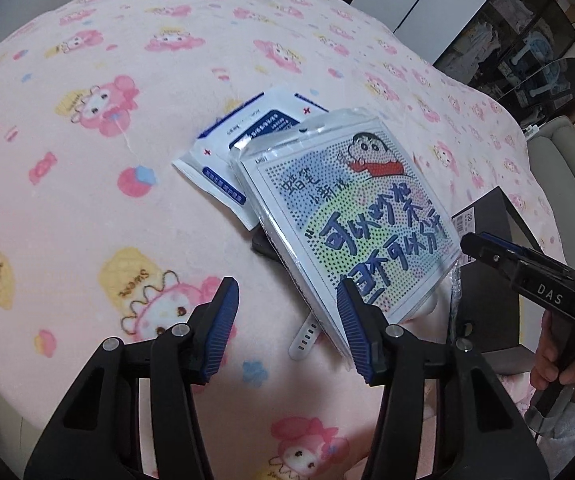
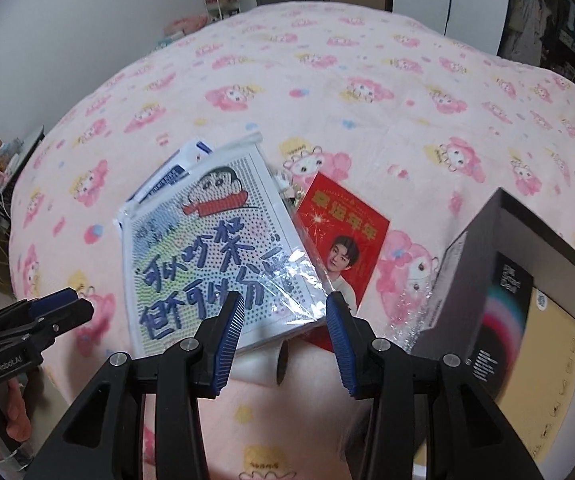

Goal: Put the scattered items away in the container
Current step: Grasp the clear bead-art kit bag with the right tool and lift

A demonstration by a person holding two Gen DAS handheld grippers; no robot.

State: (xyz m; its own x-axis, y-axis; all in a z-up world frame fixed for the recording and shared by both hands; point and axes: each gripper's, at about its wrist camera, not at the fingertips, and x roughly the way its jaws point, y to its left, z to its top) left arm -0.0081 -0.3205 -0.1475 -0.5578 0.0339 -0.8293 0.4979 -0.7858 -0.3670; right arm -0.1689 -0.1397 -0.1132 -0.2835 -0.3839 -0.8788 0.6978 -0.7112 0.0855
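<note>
Two grippers: left gripper [image 1: 287, 320] and right gripper [image 2: 283, 326], both with jaws spread wide, holding nothing.
Bed: pink cartoon-print blanket [image 1: 87, 160] carries everything.
Left of pile: white-and-blue packet [image 1: 223, 152], partly under the bead kit.
Middle: cartoon bead kit [image 1: 351, 216] in a clear sleeve, tilted atop the pile; a white watch strap [image 1: 305, 338] pokes out at its near edge.
Right of kit: red envelope [image 2: 347, 248], partly tucked under it.
Far right: dark box [image 2: 519, 296], open; inside, a tan sheet [image 2: 543, 364] lies flat.

Fleecy cloth blanket [image 1: 87, 200], glossy plastic packet [image 1: 351, 216]
</note>
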